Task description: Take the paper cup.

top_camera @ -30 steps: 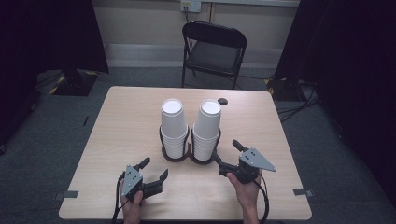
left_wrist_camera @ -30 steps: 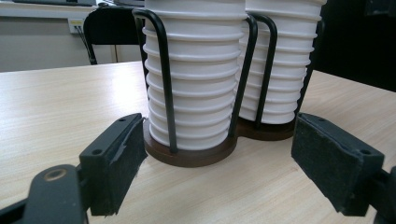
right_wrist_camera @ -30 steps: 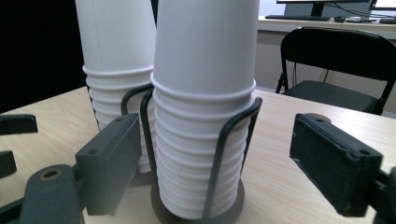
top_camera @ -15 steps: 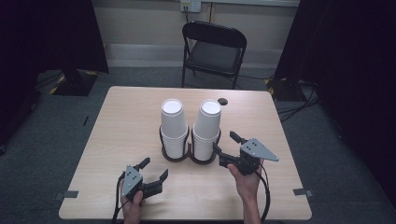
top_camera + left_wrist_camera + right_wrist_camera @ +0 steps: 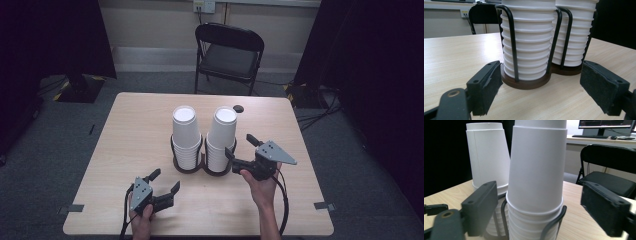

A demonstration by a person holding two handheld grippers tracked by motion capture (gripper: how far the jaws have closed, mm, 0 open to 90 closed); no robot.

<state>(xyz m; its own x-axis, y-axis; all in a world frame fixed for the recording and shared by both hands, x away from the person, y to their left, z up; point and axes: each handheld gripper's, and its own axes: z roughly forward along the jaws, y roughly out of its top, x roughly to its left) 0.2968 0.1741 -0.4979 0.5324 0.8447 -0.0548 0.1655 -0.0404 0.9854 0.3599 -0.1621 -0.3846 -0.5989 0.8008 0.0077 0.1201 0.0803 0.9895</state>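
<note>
My right tongs (image 5: 242, 146) have crept up to the right cup stack (image 5: 221, 137) in the holder (image 5: 202, 167), wide open, empty; left tongs (image 5: 164, 181) too. Closing crooked could tip the stack.

No words, numbers or signs can be read anywhere. The white cups (image 5: 222, 131) are plain, with nothing printed on them. The far screen (image 5: 605, 123) shows tiny lines, too small to read.
</note>
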